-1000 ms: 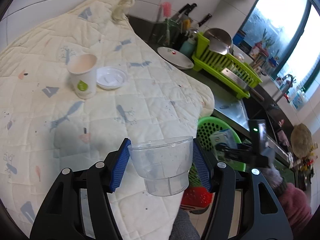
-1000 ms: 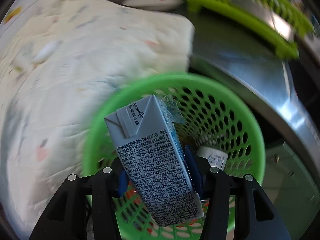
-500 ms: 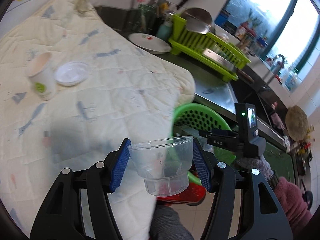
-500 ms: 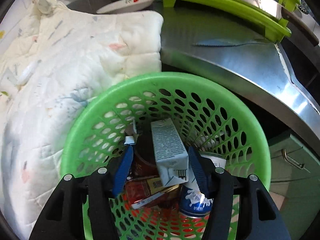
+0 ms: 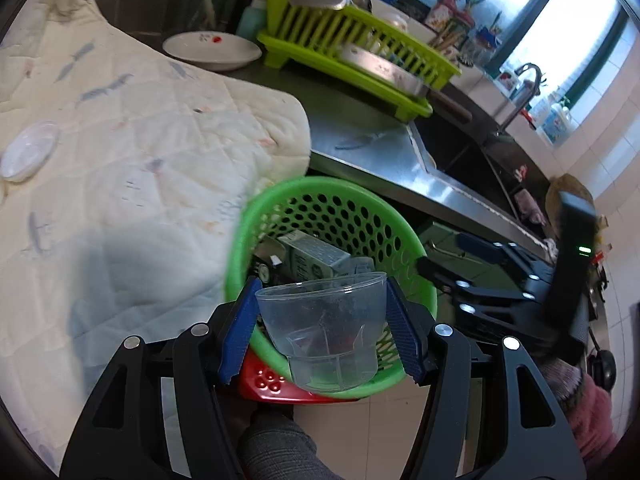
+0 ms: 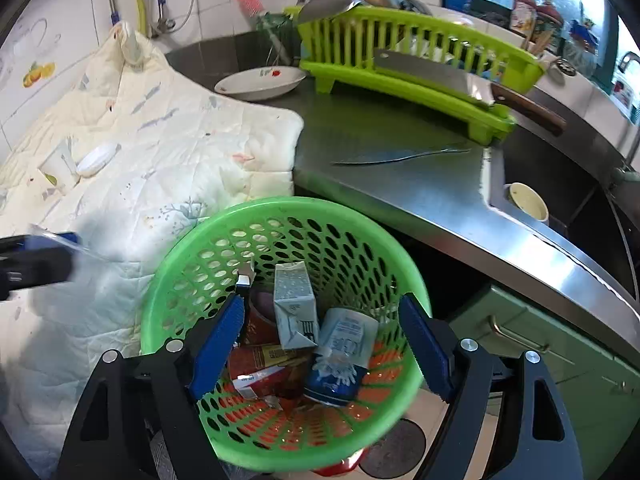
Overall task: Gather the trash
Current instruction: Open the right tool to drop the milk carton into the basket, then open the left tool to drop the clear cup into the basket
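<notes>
A clear plastic cup (image 5: pixel 326 328) is clamped between the blue pads of my left gripper (image 5: pixel 322 330), just over the near rim of the green perforated basket (image 5: pixel 236 248). In the right wrist view that basket (image 6: pixel 160 280) holds a grey milk carton (image 6: pixel 292 308), a blue-and-white can (image 6: pixel 340 356) and red wrappers. My right gripper (image 6: pixel 320 344) hangs above the basket, its jaws opening, with nothing pressed between the pads. The left gripper (image 6: pixel 36 260) shows at the left edge of that view. A paper cup (image 6: pixel 60 164) and a white lid (image 6: pixel 98 158) stand on the quilt.
A cream quilted cloth (image 6: pixel 140 140) covers the table left of the basket. Behind lie a steel counter (image 6: pixel 400 176) with a knife, a white plate (image 6: pixel 260 82), a lime dish rack (image 6: pixel 420 56) with a cleaver, and a sink (image 6: pixel 560 184). A red stool (image 5: pixel 280 380) supports the basket.
The right gripper let go of the milk carton, which dropped into the basket, then rose with jaws widening. The left gripper carried the clear cup from over the quilt to the basket's rim.
</notes>
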A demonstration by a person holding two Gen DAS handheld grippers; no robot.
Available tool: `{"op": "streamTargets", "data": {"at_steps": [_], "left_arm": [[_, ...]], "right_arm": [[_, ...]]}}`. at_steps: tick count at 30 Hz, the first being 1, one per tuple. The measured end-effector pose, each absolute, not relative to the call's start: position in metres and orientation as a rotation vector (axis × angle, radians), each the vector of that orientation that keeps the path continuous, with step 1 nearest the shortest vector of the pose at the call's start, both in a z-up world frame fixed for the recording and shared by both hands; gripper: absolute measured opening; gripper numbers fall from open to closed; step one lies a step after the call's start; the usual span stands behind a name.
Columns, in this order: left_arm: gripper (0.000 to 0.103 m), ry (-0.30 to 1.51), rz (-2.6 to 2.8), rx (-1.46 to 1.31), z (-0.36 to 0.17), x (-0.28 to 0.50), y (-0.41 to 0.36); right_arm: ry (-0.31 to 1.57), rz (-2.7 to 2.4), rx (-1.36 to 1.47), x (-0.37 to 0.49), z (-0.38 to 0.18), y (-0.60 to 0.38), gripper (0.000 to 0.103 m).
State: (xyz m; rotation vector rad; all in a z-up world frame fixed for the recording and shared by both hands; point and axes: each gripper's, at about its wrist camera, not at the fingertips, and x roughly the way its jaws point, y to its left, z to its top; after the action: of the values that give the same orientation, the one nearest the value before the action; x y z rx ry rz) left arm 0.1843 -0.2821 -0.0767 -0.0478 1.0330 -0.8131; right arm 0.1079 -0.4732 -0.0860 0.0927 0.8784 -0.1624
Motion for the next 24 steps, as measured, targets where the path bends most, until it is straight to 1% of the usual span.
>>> {"op": "streamTargets", "data": {"at_steps": [6,11,12,13,24], "left_arm": [[0.063,1.099,-0.822,-0.012,-0.105,0.184,-0.315],[0.064,1.132,-0.812,-0.016,-0.12,0.189,-0.319],[0.065,1.134,-0.802,-0.004,-0.122,0.189,-0.32],[0.068,1.137,-0.798,-0.003,-0.124,0.189,-0.319],[0.069,1.115,-0.778,-0.039,-0.11,0.187,-0.289]], "right_arm": [[0.852,-0.171,0.09,0.09,-0.087,-0.481,0.079],[0.85,-0.173,0.103,0.079,-0.09,-0.485,0.079],[0.855,-0.169,0.108,0.079,-0.091,-0.485,0.079],[0.854,-0.171,0.108,0.078,-0.091,-0.485,0.079],[0.842,-0.163,0.102,0.077,-0.087,-0.472,0.08]]}}
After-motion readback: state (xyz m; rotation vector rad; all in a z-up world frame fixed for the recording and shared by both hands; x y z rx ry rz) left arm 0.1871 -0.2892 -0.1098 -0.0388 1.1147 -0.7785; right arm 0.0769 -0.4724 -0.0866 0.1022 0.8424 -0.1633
